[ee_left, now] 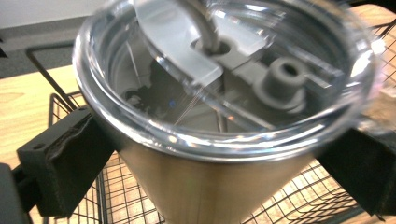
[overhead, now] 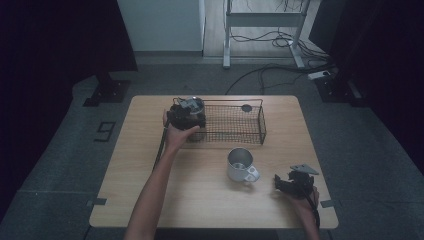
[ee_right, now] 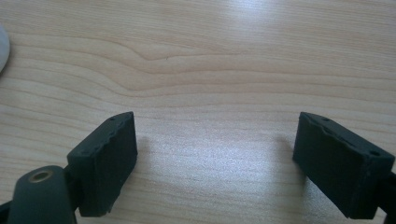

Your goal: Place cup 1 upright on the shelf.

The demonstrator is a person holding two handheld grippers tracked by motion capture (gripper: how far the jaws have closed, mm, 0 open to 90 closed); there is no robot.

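- Steel tumbler [ee_left: 219, 186] with clear lid [ee_left: 224, 70] is seen upright at the left end of the wire basket [overhead: 250, 127], on the wooden table [overhead: 150, 165].
- Left gripper [overhead: 187, 116] is positioned at the tumbler; jaws are spread wide either side of the body below the rim, pads apparently released.
- Tumbler's long axis is judged vertical; a straight pull-back should clear it.
- Right gripper [ee_right: 215, 163] is held open over bare table, well apart, near the metal mug [overhead: 241, 164].

From my seat, the one readable mark is on the floor [overhead: 75, 150] left of the table [overhead: 150, 200]: a dark tape figure [overhead: 105, 131] that looks like a 9. Nothing I can read on the tumbler [ee_left: 205, 186], its lid [ee_left: 224, 70] or the mug [overhead: 240, 165].
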